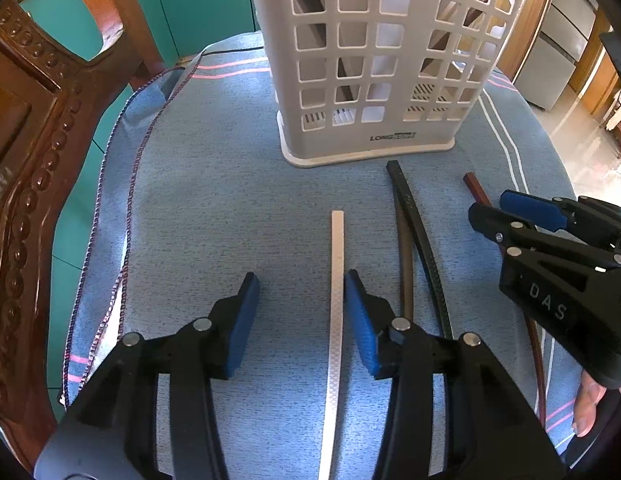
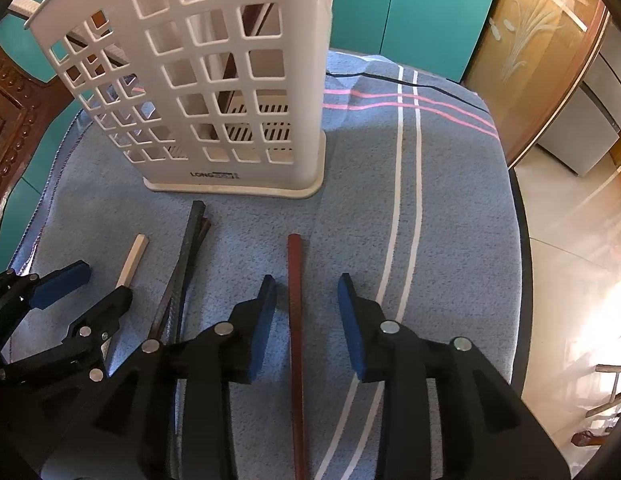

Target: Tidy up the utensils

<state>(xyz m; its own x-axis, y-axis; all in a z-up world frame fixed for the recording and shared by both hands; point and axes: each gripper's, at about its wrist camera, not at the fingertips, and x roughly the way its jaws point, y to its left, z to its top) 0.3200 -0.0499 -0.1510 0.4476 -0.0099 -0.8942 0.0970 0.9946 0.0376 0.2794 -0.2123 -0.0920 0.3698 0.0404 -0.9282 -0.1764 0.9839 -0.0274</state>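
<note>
Loose chopsticks, a silver one (image 1: 337, 308), a dark pair (image 1: 414, 248) and a reddish one (image 2: 296, 340), lie before the white utensil basket (image 1: 374, 60) on the blue-clothed worktop (image 2: 450, 200). Left claw (image 1: 300, 320) and right claw (image 2: 306, 320) both gape, released. Teal cabinets (image 2: 410, 8) stand behind.

Red-brown chopstick (image 2: 296, 344) between open right claw (image 2: 306, 308) pads, white basket (image 2: 214, 80) beyond

Matt plastic basket (image 1: 374, 60), woven cloth (image 1: 230, 208)
</note>
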